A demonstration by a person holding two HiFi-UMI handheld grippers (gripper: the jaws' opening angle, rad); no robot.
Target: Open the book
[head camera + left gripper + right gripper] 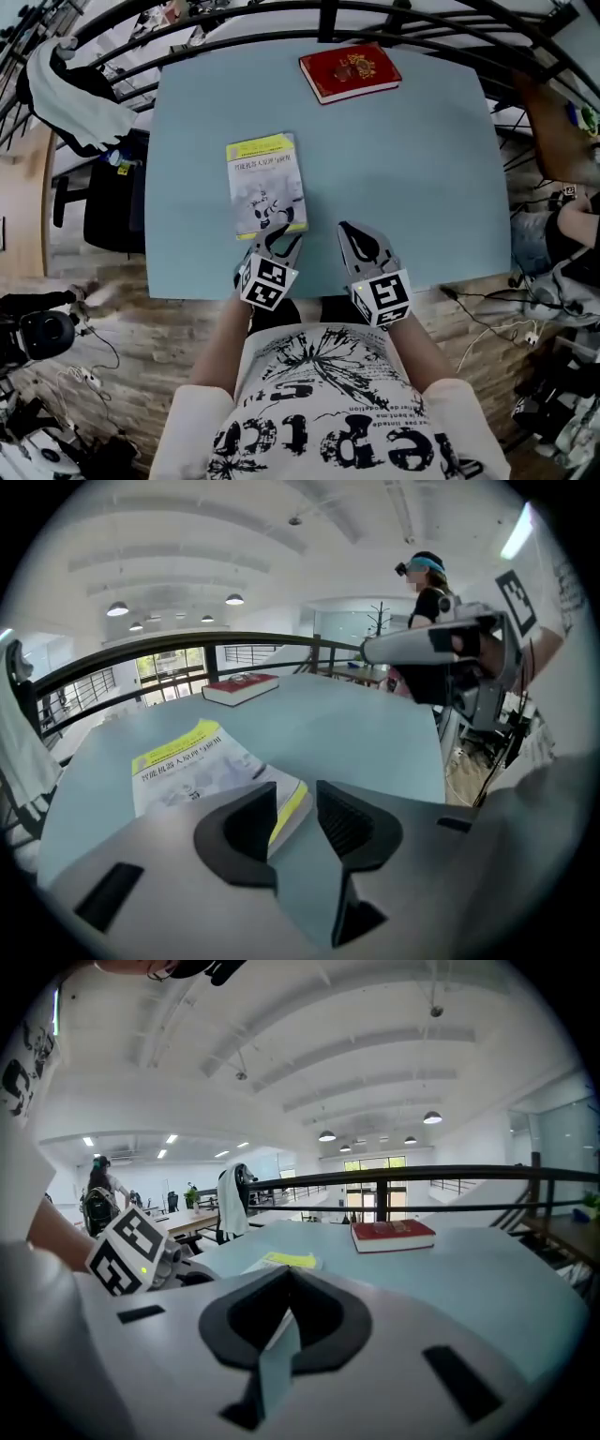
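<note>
The paperback book (267, 183) lies shut and flat near the front edge of the smooth pale-blue worktop (412, 169). Its glossy white-and-yellow cover looks thin, light and bendy, so it is probably best lifted by the cover alone at a free corner, or the whole book may slide. The left hand-held gripper (277, 239) stands with jaws apart at the book's near corner, pinching nothing, while the right hand-held gripper (352, 234) is closed and empty beside it.

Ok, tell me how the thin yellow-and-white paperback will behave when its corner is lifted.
The thin yellow-and-white paperback looks slim and soft-covered, so its cover will probably bend rather than lift stiffly. Flat on the smooth pale blue table, it may slide when nudged.
</note>
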